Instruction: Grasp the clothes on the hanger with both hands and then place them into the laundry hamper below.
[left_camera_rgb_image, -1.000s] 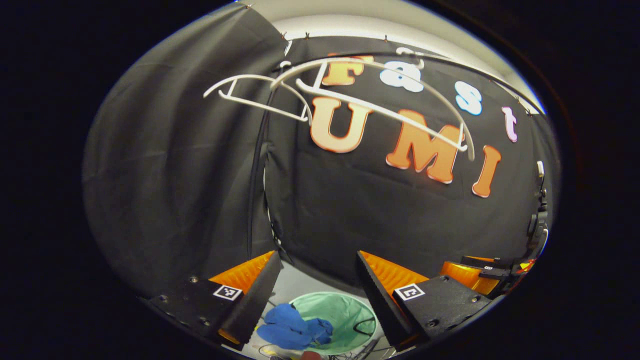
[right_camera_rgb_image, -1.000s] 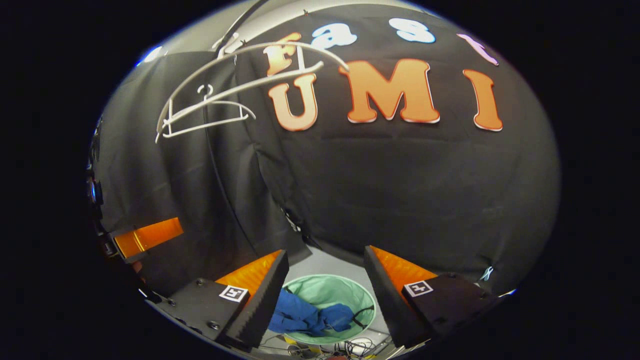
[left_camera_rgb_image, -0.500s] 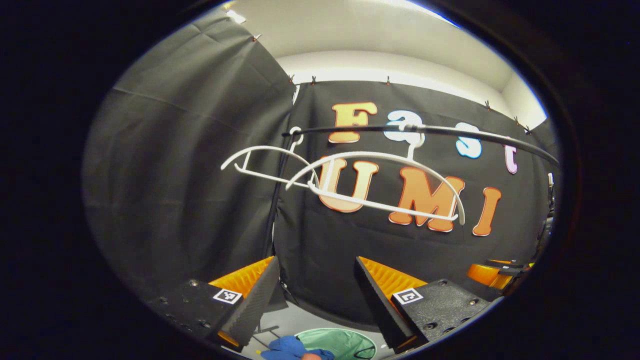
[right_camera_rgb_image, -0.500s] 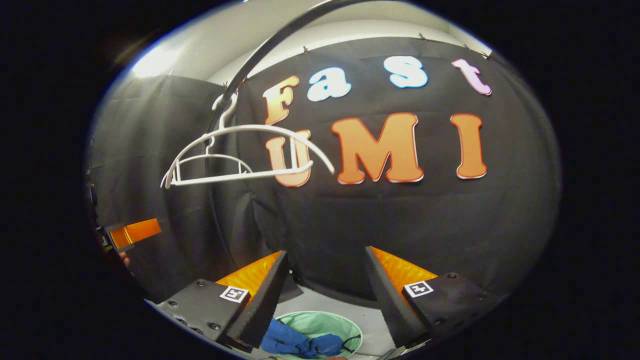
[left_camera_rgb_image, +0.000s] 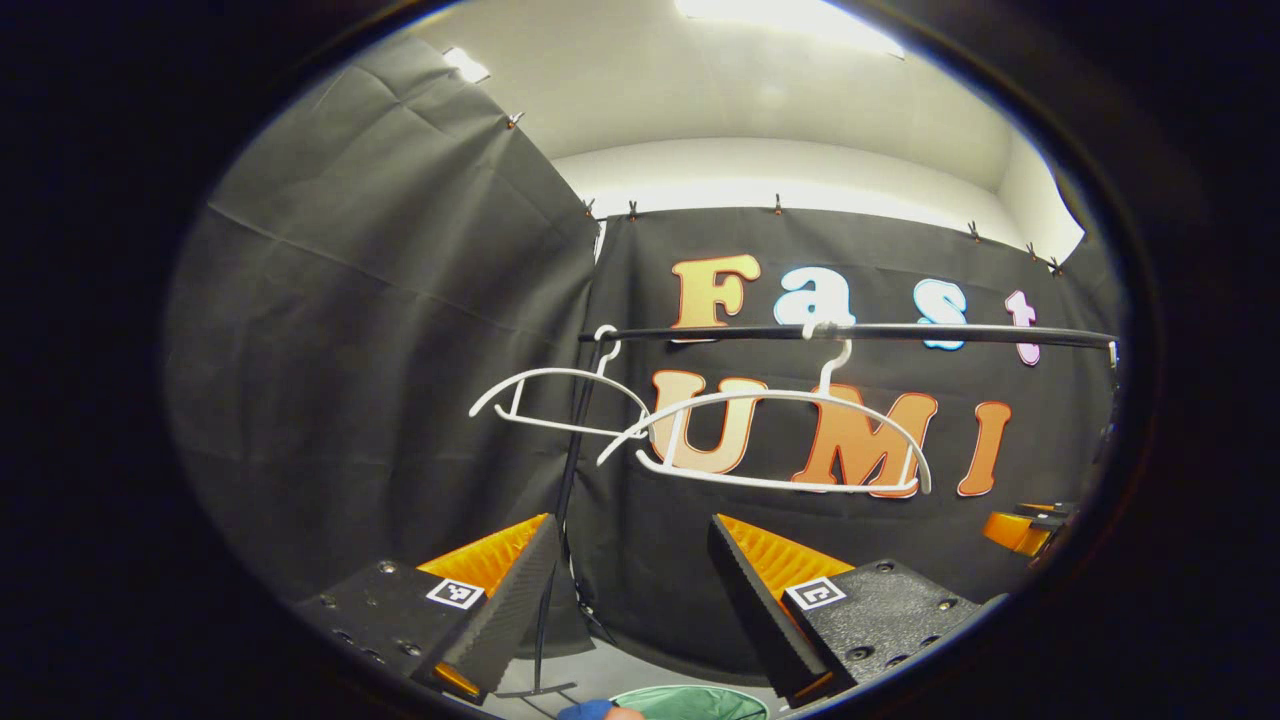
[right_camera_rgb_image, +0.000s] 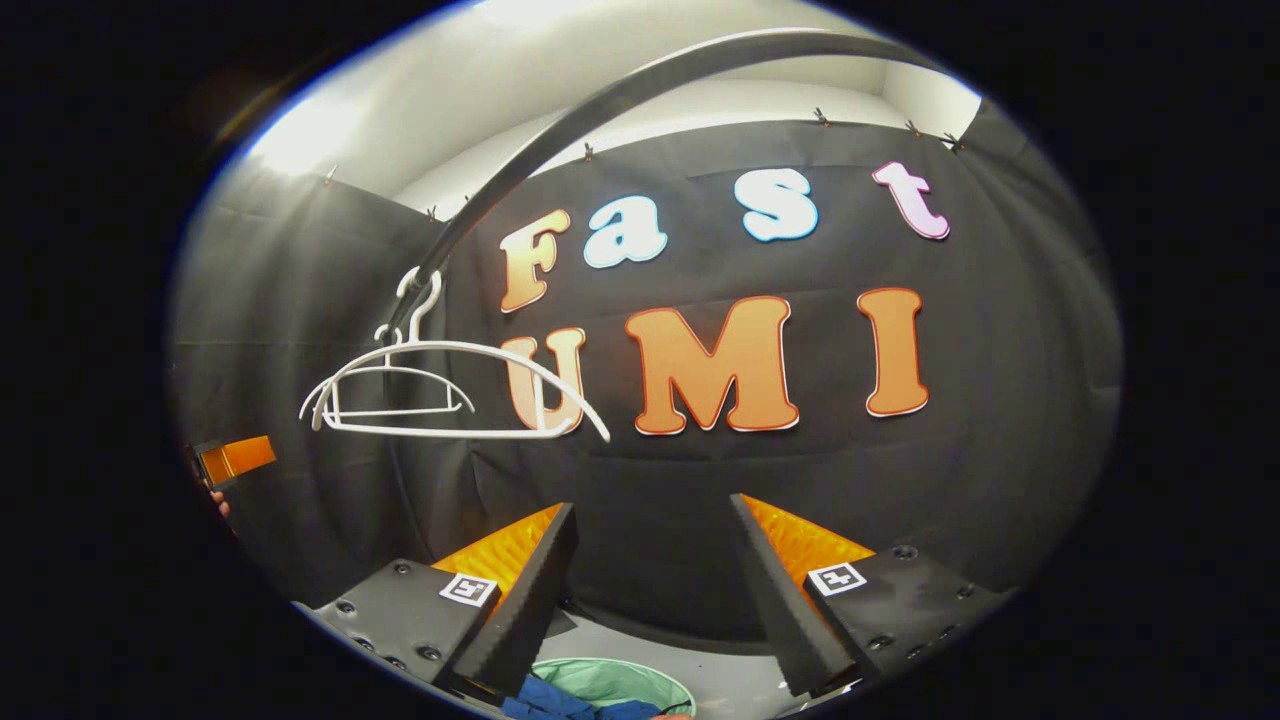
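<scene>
Both tools have tilted upward since a second ago: the laundry hamper, which sat well inside each view then, has slid to the very bottom edge, and the rail and hangers have dropped toward the middle.

The left tool (left_camera_rgb_image: 628, 600) has its fingers spread apart with nothing between them; each finger block carries a small square black-and-white marker, too small to read. The right tool (right_camera_rgb_image: 650, 590) is likewise spread wide and empty, with the same kind of marker on each block.

Below the left tool, a sliver of the green laundry hamper (left_camera_rgb_image: 690, 703) shows, with a scrap of the blue clothes (left_camera_rgb_image: 585, 710) at its left rim. In the right gripper view the laundry hamper (right_camera_rgb_image: 620, 680) sits just beneath the fingers, and the blue clothes (right_camera_rgb_image: 560, 700) lie inside it on its left side.

Above the hamper, a dark rail (left_camera_rgb_image: 850, 332) crosses the booth. Two bare white hangers hang from it: the near hanger (left_camera_rgb_image: 780, 440) toward the rail's middle, the far hanger (left_camera_rgb_image: 560, 400) at its left end. The right gripper view shows the same rail (right_camera_rgb_image: 600, 110) arching overhead with the hangers (right_camera_rgb_image: 440, 385) overlapping.
</scene>
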